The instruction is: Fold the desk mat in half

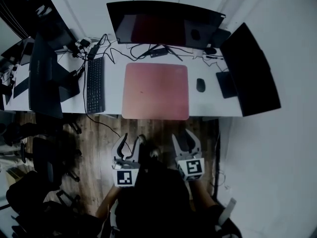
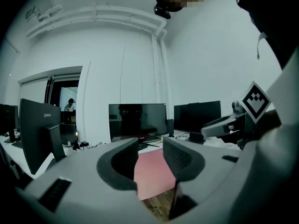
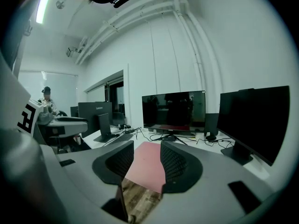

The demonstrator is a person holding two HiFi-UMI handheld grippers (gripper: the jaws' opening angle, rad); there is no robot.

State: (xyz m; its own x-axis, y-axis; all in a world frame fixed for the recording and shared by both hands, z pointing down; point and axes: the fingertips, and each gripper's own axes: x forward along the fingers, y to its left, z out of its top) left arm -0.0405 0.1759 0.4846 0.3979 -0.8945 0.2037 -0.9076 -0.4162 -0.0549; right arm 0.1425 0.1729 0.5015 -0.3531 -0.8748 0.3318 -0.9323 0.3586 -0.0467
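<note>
A pink desk mat (image 1: 156,90) lies flat and unfolded on the white desk (image 1: 111,90), in front of the middle monitor (image 1: 163,24). My left gripper (image 1: 131,139) and right gripper (image 1: 185,136) hang side by side over the wooden floor, short of the desk's front edge. Both stand open with nothing between the jaws. In the left gripper view the mat (image 2: 154,174) shows through the gap of the left gripper (image 2: 150,158). In the right gripper view the mat (image 3: 147,167) shows between the jaws of the right gripper (image 3: 147,161).
A black keyboard (image 1: 95,85) lies left of the mat and a black mouse (image 1: 200,85) right of it. Cables (image 1: 124,51) run behind the mat. Another monitor (image 1: 250,71) stands at the right, a third (image 1: 44,78) at the left. Office chairs (image 1: 39,155) stand at lower left.
</note>
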